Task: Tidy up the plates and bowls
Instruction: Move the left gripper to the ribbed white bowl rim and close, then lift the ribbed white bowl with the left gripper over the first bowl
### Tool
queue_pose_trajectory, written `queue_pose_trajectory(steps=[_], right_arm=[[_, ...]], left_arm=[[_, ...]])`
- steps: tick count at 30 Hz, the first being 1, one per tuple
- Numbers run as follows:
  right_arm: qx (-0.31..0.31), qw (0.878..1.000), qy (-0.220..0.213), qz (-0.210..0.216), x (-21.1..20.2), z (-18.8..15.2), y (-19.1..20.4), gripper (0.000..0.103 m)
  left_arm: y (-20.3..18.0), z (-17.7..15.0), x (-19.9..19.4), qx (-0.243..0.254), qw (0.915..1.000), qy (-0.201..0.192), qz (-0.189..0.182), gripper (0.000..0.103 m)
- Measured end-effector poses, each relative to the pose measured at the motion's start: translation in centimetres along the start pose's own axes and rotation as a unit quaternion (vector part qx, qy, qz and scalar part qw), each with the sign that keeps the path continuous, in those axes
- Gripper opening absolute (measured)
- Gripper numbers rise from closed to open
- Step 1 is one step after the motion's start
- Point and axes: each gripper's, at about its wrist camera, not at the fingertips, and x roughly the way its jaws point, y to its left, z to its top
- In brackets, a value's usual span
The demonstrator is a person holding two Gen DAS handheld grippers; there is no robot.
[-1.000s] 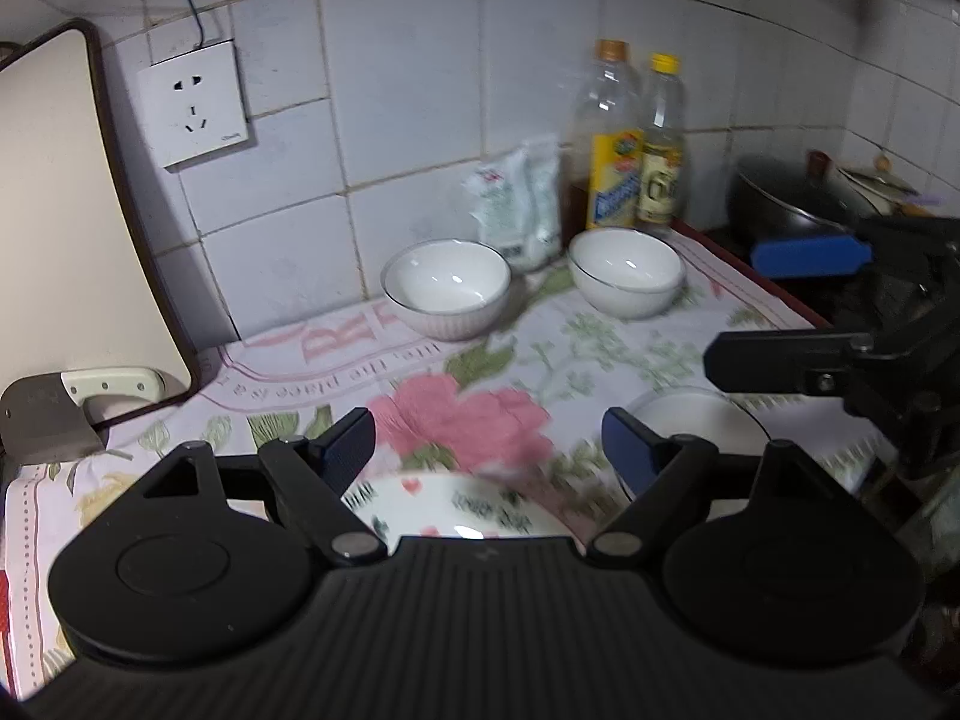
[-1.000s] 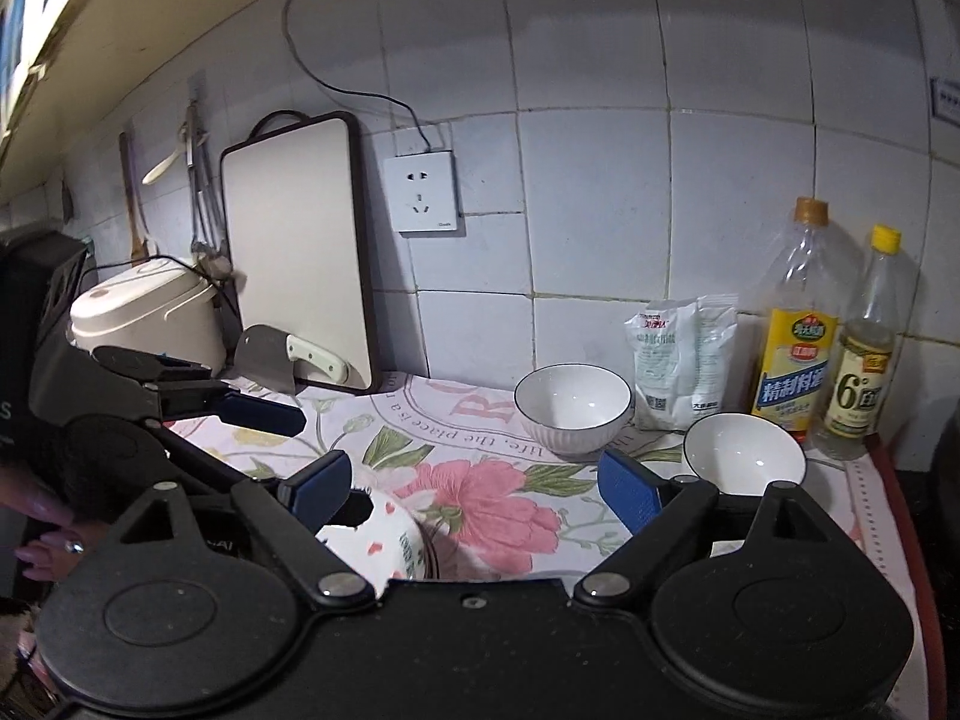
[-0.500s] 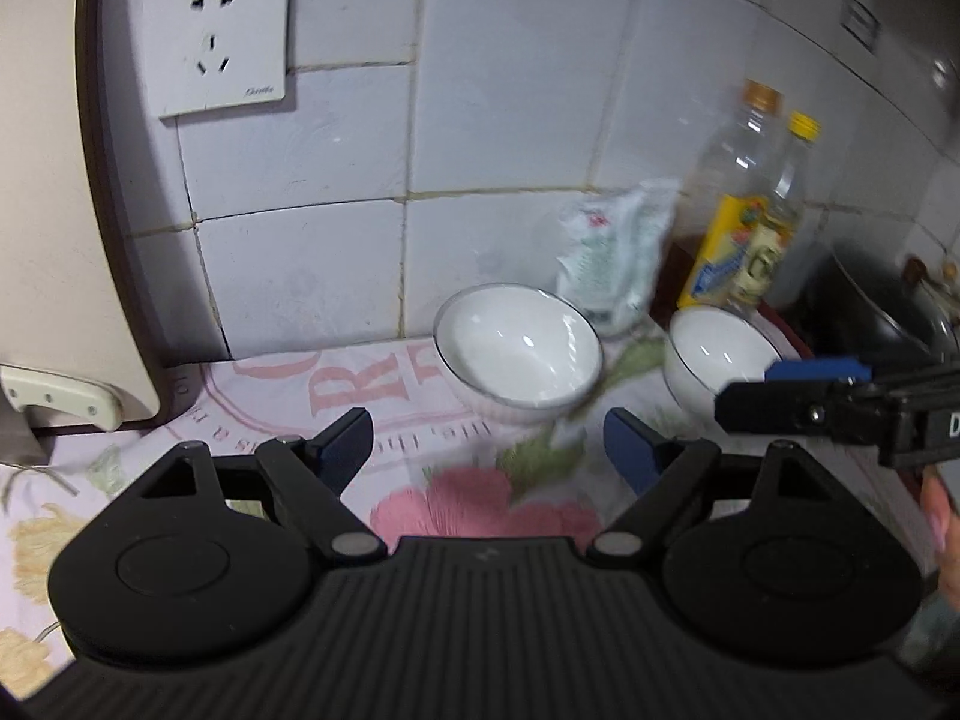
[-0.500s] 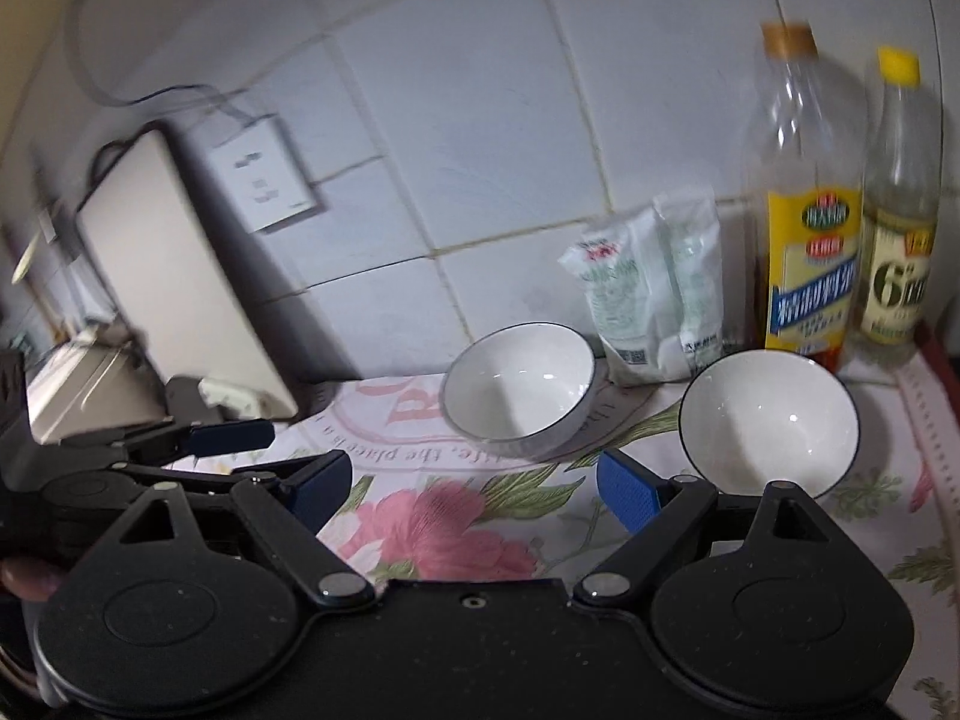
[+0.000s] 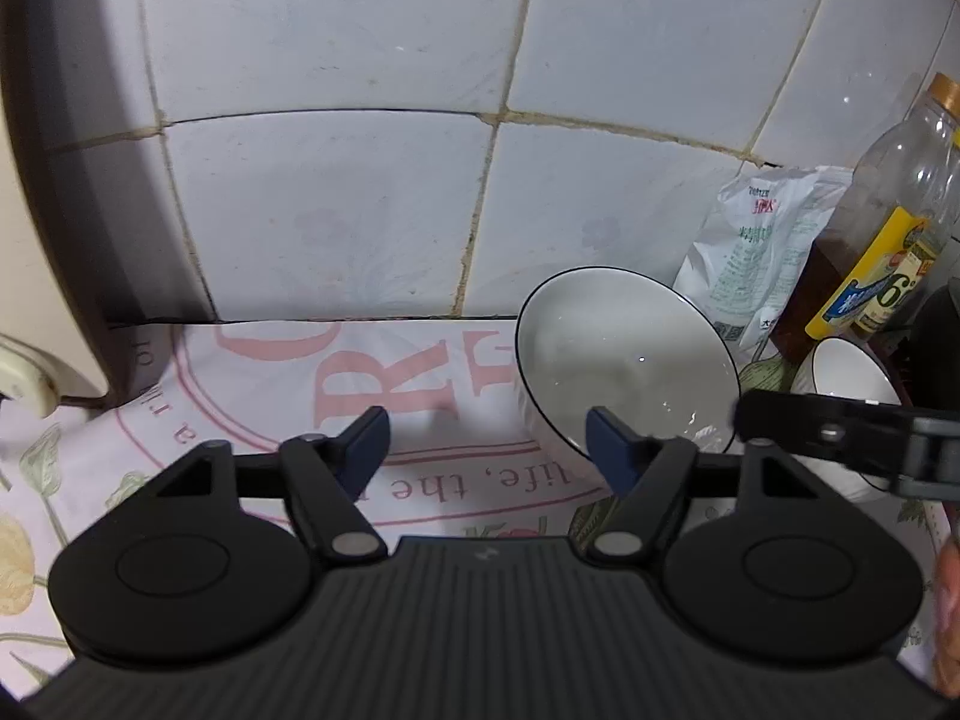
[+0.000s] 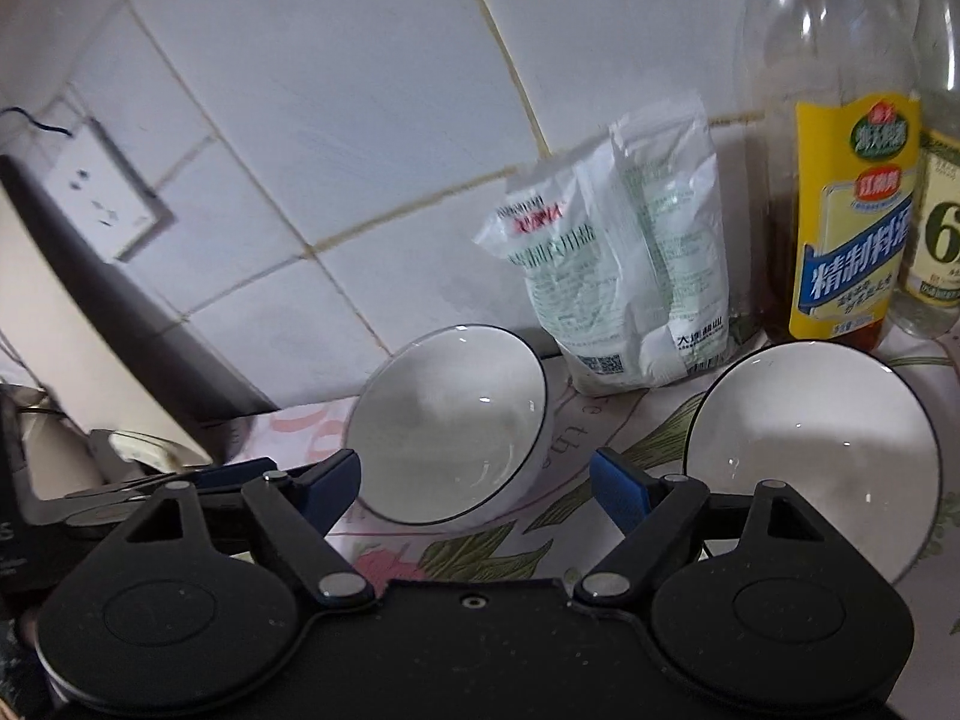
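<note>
Two white bowls with thin dark rims sit on the floral cloth [image 5: 252, 372] of the worktop, near the tiled wall. The left bowl [image 5: 624, 360] stands just before a white pouch [image 6: 624, 276] with green print; the right bowl [image 6: 810, 450] stands in front of a yellow-labelled bottle [image 6: 852, 210] (Chinese characters, a blue band) and a bottle showing a large "6" [image 6: 939, 228]. The cloth reads "life, the". The left tool [image 5: 486, 438] is closing, its right pad against the left bowl's rim, nothing clamped. The right tool [image 6: 474, 480] is closing too, empty, with the left bowl showing between its pads.
</note>
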Motion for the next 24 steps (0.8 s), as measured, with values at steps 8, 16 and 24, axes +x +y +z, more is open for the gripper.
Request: queue_pose_trajectory(steps=[8, 16, 24], right_arm=[[0.022, 0.999, 0.016, -0.021, 3.2, 0.4, -0.5, 0.041], [0.034, 0.998, 0.026, -0.039, 3.4, 0.1, -0.9, 0.018], [0.040, 0.997, 0.041, -0.056, 1.2, -0.9, 0.2, 0.017]], left_arm=[[0.9, 0.9, 2.7, -0.043, 0.9989, 0.020, -0.005, 0.057], [-0.1, 0.7, 2.4, -0.066, 0.9963, 0.030, -0.045, 0.013], [-1.8, -0.8, -0.3, -0.028, 0.9991, 0.021, -0.023, 0.013]])
